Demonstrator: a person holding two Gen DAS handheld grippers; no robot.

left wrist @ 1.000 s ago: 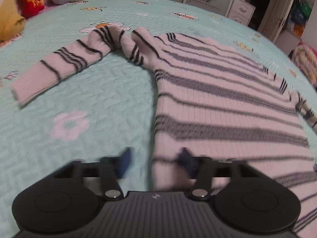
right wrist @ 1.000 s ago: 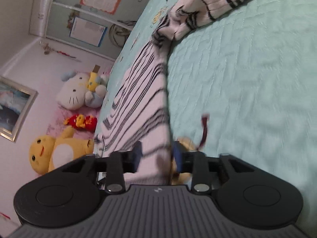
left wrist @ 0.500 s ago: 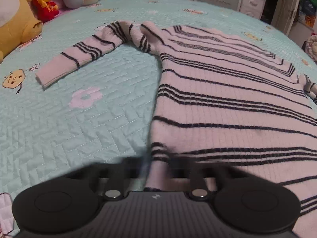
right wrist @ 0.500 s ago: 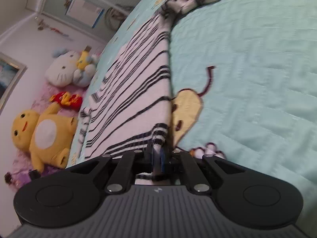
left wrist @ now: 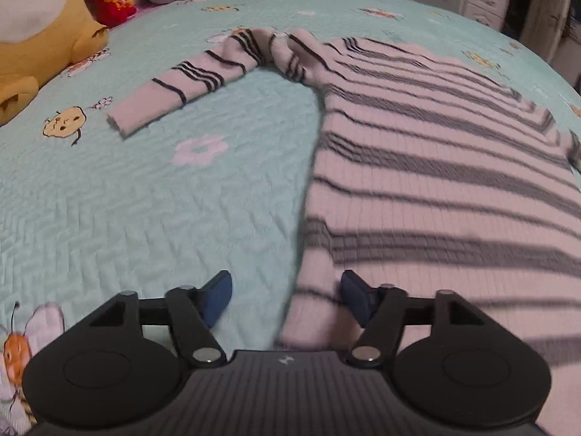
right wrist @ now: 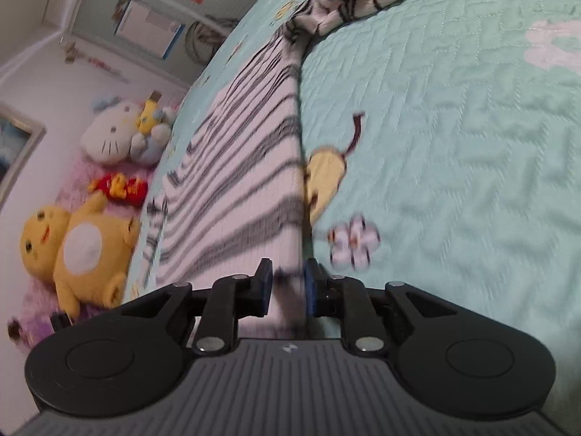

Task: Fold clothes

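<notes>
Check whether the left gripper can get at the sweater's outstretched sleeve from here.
Probably yes: the left gripper is open, and only bare quilt lies between it and the sleeve.

Pink black-striped sweater (left wrist: 435, 167) flat on bed, sleeve outstretched.

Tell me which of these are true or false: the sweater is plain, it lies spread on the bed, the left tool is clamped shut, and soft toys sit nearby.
1. The sweater is plain. False: it is pale with dark stripes.
2. It lies spread on the bed cover. True.
3. The left gripper is clamped shut. False: its jaws stand apart, having just opened, with the sweater's edge between them.
4. Soft toys sit nearby. True: a yellow toy and a white cat toy.
</notes>
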